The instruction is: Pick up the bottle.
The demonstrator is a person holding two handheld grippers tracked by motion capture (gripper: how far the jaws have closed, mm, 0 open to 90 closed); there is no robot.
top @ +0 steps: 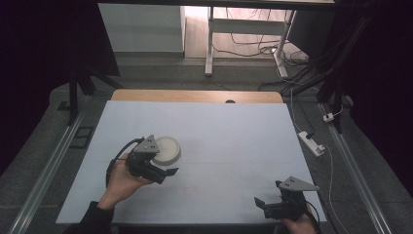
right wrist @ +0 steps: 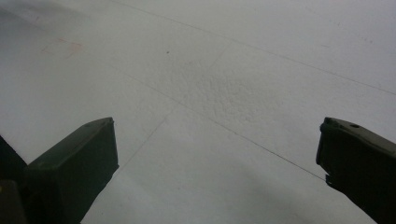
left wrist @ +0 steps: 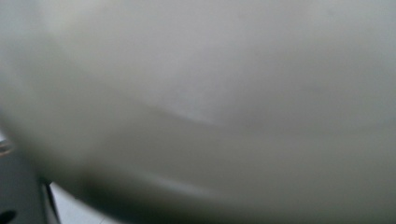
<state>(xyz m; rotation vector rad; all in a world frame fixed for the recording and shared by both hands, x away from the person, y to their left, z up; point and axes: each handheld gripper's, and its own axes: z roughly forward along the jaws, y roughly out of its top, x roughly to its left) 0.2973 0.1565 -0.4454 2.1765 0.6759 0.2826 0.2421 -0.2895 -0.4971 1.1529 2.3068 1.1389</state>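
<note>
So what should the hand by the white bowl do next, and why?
Probably close the left gripper gently on the white bowl. The high view shows it right at the bowl's near side, and the left gripper view is a close blur of white, so the bowl is very near. Whether the jaws already grip isn't clear. The right gripper waits open over the table.

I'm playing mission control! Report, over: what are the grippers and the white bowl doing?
Left gripper at the white bowl, grip unclear. Right gripper open, empty, above the bare white table. Nothing in the way.
</note>
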